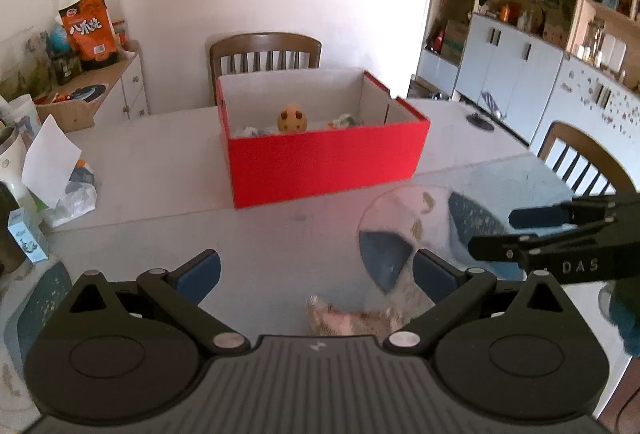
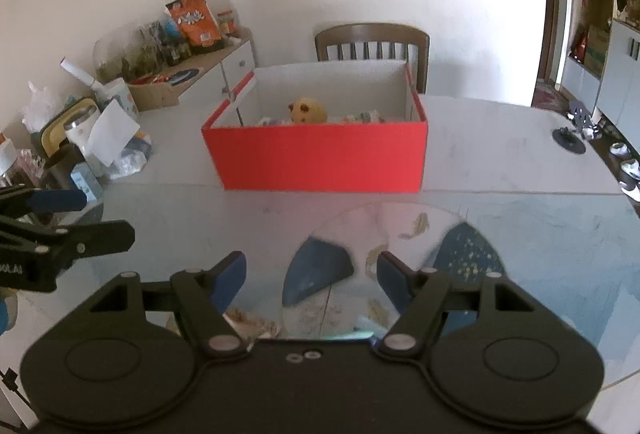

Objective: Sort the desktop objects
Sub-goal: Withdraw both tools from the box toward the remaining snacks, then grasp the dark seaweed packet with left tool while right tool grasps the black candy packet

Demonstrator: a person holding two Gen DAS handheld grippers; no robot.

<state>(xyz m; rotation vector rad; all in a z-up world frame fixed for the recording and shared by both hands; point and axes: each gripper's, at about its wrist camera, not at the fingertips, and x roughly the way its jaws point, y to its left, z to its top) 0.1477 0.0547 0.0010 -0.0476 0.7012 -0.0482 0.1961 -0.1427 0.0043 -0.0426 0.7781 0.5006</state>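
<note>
A red open box (image 1: 324, 161) (image 2: 320, 157) stands mid-table, holding a yellow spotted toy (image 1: 293, 120) (image 2: 309, 111) and some wrapped items. My left gripper (image 1: 316, 270) is open and empty over the near table; a crinkled pinkish wrapper (image 1: 352, 318) lies just below it. My right gripper (image 2: 310, 274) is open and empty; the same wrapper (image 2: 252, 322) lies near its left finger. The right gripper also shows at the right of the left wrist view (image 1: 500, 234). The left gripper shows at the left of the right wrist view (image 2: 104, 218).
A round glass disc (image 2: 396, 266) lies on the blue-patterned table cover (image 2: 560, 242). Clutter of bags, a flask and cartons (image 1: 48, 169) sits at the table's left. Wooden chairs (image 1: 266, 53) stand behind and at the right (image 1: 580, 161). A small black stand (image 2: 572, 137) is far right.
</note>
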